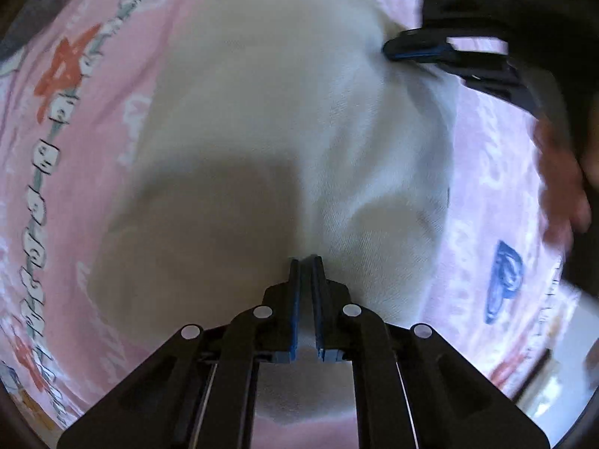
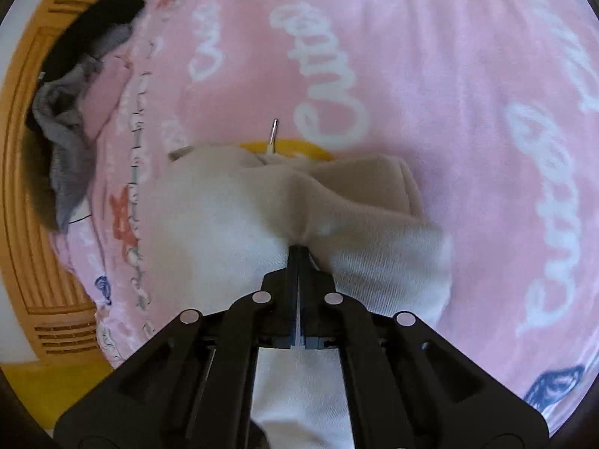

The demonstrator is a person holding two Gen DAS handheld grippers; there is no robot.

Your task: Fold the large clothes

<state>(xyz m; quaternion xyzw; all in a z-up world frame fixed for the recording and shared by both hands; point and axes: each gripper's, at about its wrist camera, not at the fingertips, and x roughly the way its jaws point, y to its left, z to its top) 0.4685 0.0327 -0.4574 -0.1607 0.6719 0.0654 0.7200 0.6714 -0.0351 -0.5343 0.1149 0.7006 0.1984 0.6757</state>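
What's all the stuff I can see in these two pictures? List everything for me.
cream garment: one, off-white, lying on the bedspread, pinched by both grippers
bedspread: one, pink with white lettering and cartoon prints, under everything
dark clothes: a pile, grey and black, at the bedspread's far left edge
yellow thing: one, partly hidden behind the garment; cannot tell what
wooden frame: one, orange-brown, left of the bedspread
left gripper: black, blue pads, cloth between them
right gripper: black, shut on cloth
hand: one, blurred, behind the right gripper
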